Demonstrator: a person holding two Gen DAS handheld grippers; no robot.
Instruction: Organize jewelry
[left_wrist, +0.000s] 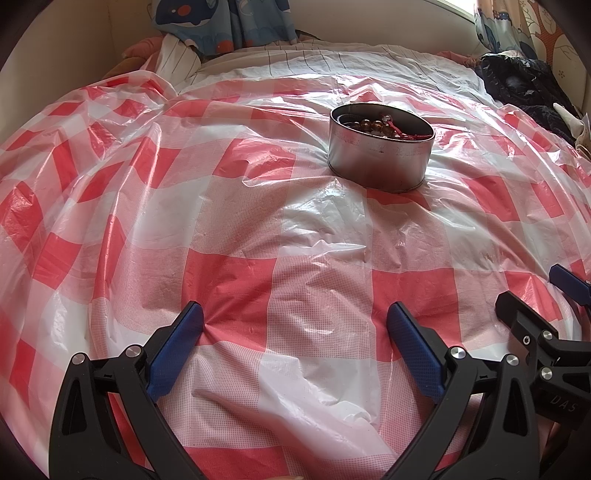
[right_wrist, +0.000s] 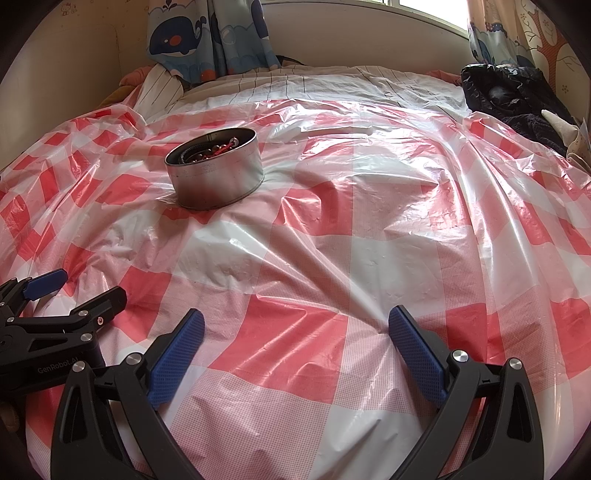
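A round silver tin (left_wrist: 378, 155) stands on the red-and-white checked plastic sheet (left_wrist: 236, 229), well ahead of both grippers. Inside it lie brown beads (left_wrist: 371, 124) and a red cord (left_wrist: 408, 133). The right wrist view shows the same tin (right_wrist: 216, 171) to the upper left, with dark beads and red cord (right_wrist: 221, 147) in it. My left gripper (left_wrist: 295, 325) is open and empty, low over the sheet. Equally open and empty is my right gripper (right_wrist: 296, 326). The two sit side by side; the right gripper's fingers (left_wrist: 569, 282) show at the left view's right edge.
The checked sheet (right_wrist: 332, 258) covers a bed with a striped white cover (right_wrist: 295, 86) behind. A dark heap of clothes (right_wrist: 513, 92) lies at the far right. Whale-print curtains (right_wrist: 207, 33) hang along the back wall under a window.
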